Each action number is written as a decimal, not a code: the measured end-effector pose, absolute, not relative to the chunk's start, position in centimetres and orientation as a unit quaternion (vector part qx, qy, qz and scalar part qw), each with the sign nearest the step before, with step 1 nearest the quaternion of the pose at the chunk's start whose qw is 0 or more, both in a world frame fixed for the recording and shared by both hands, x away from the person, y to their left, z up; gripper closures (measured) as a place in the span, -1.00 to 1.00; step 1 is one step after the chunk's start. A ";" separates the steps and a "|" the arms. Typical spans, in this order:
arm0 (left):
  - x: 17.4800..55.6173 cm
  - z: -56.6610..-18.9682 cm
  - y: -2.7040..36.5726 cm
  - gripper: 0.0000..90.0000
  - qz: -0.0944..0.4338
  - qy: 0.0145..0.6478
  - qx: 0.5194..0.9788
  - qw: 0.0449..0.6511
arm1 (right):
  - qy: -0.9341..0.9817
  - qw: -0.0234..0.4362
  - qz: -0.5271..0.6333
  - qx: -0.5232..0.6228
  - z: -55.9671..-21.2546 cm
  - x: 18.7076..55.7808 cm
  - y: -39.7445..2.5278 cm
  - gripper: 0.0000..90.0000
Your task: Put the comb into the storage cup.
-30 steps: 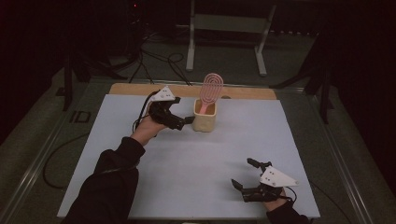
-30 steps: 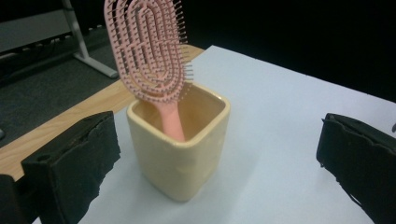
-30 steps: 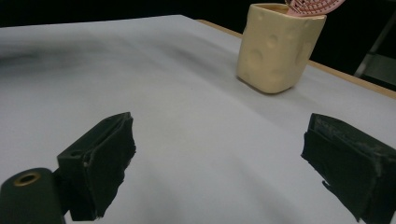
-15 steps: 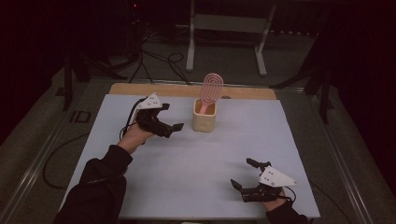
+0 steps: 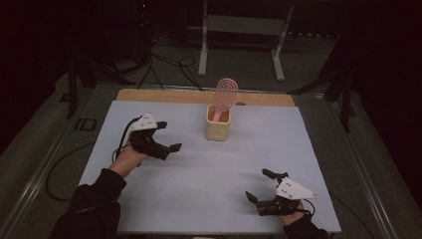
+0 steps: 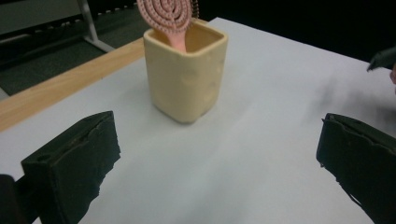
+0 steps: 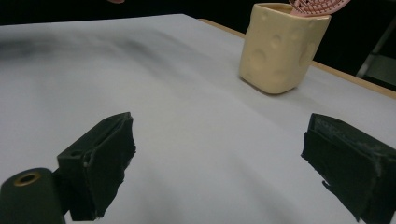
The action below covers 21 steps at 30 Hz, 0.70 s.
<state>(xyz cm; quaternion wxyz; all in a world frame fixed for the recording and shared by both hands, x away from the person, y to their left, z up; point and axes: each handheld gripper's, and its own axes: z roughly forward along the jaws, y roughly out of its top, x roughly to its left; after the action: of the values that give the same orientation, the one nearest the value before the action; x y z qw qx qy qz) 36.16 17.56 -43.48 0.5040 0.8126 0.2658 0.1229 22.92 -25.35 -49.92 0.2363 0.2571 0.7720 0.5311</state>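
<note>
Over on the left, left gripper (image 5: 169,136) hangs spread wide near the cup (image 5: 218,123) holding a pink brush (image 5: 225,93); right gripper (image 5: 261,185) spread too.

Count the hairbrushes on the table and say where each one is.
1. A pink hairbrush stands handle-down in the cream cup near the table's far edge. The cup's inside is hidden, so others could be there.

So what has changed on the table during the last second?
The left hand-held gripper drew back from the cream cup toward the person, jaws open and empty. The pink hairbrush in the cup and the right hand-held gripper stayed put.
</note>
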 end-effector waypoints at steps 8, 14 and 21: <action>34.2 -44.8 19.8 -1.00 0.122 0.279 0.811 0.499 | 0.773 0.237 0.530 0.256 -49.9 22.9 -25.3 -0.81; 32.8 -45.6 20.8 -1.00 0.126 0.283 0.813 0.494 | 0.773 0.237 0.530 0.255 -49.9 22.9 -25.3 -0.81; 31.0 -46.8 22.1 -1.00 0.122 0.292 0.811 0.492 | 0.774 0.236 0.529 0.255 -49.9 22.9 -25.2 -0.81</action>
<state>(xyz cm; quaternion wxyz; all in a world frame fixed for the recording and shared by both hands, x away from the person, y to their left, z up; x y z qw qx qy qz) 31.04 22.13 -46.79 0.4921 0.8111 0.2919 0.1215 22.89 -25.23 -49.91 0.2364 0.2551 0.7741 0.5289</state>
